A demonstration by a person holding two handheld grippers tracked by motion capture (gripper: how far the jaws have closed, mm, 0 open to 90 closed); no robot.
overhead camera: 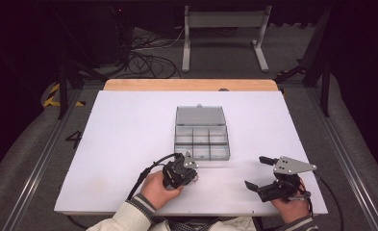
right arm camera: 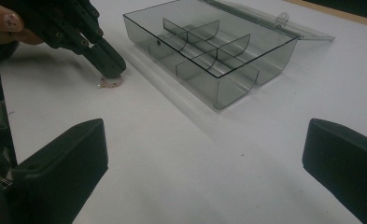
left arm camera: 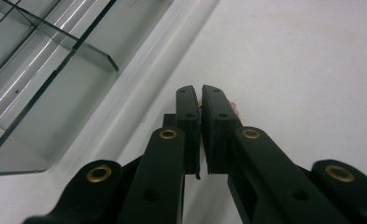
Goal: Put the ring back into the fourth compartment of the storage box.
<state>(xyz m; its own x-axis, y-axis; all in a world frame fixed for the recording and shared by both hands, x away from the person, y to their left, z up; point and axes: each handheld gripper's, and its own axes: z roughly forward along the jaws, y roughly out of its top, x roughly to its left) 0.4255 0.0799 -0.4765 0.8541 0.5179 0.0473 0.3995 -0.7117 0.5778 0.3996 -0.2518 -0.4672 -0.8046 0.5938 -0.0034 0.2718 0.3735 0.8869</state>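
Right gripper view shows the left gripper (right arm camera: 107,70) tips down on the white table (right arm camera: 172,154), jaws pinched on a small pinkish ring (right arm camera: 111,83) — just beside the open clear box (right arm camera: 209,51). Right gripper (overhead camera: 259,174) — jaws spread wide, holding nothing.

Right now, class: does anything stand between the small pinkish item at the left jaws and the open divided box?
Nothing visible does. The small pinkish item lies under the left gripper; bare white table separates it from the clear box.
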